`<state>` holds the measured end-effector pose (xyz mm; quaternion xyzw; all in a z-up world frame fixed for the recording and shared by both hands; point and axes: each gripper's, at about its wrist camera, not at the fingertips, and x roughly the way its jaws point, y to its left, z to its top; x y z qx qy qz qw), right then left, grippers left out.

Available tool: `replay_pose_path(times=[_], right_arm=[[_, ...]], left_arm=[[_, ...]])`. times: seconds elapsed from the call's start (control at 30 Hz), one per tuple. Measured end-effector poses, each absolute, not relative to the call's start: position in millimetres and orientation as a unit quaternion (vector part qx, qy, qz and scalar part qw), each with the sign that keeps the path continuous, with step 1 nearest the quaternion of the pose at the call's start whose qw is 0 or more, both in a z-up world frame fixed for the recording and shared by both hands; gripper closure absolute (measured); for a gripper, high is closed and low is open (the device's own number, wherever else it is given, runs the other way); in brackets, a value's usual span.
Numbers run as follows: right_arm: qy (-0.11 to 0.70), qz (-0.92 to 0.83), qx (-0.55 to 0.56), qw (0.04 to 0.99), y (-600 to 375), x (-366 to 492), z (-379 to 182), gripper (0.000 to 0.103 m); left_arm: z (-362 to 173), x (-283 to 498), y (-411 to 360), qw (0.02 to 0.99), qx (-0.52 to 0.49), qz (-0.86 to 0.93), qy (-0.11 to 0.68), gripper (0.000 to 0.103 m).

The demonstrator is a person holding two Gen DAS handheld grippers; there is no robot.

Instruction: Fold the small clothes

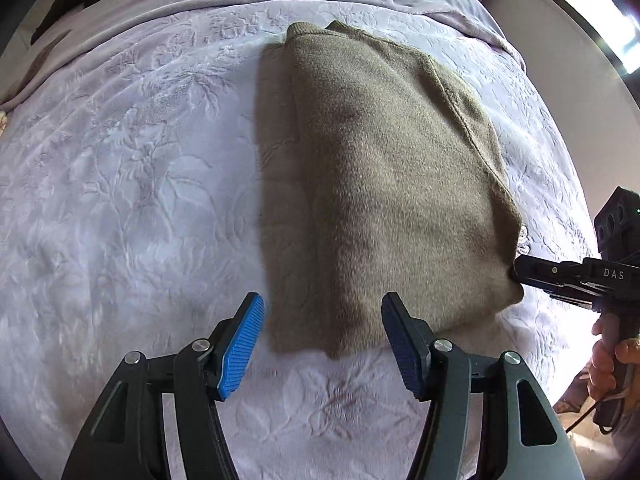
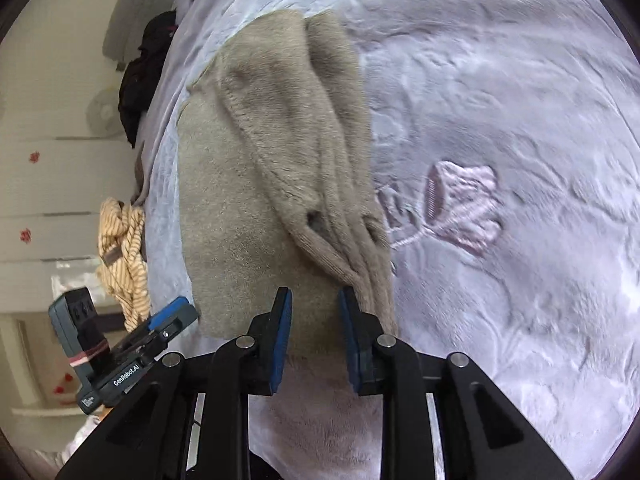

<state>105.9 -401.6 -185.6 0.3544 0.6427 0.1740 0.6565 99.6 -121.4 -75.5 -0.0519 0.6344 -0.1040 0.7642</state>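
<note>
The olive sweater (image 1: 384, 184) is lying part-folded on the bed (image 1: 120, 200); its corner is apparently being approached by the narrowed right tool (image 2: 314, 304), while the left tool (image 1: 322, 316) is being held wide.

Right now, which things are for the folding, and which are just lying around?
For the folding:
- olive-brown knitted garment, partly folded on the bed
- left tool, open, near its bottom edge
- right tool, open at the garment's edge

Just lying around:
- striped yellow cloth
- black clothes
- embossed lilac bedspread, only the surface underneath
</note>
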Motion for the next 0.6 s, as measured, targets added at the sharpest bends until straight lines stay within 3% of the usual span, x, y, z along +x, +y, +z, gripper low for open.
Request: replay_pose_path(times=[0.27, 0.4, 0.6], right_arm=[[0.663, 0.136, 0.345, 0.651, -418, 96, -186, 0.067], [0.663, 0.135, 0.345, 0.651, -424, 90, -178, 0.057], [0.662, 0.145, 0.348, 0.648, -427, 85, -169, 0.053]], left_arm=[[-56, 81, -122, 0.765, -0.067, -0.081, 0.635, 0.041], [-49, 75, -125, 0.764, -0.070, -0.075, 0.636, 0.040], [-43, 72, -130, 0.767, -0.076, -0.057, 0.634, 0.040]])
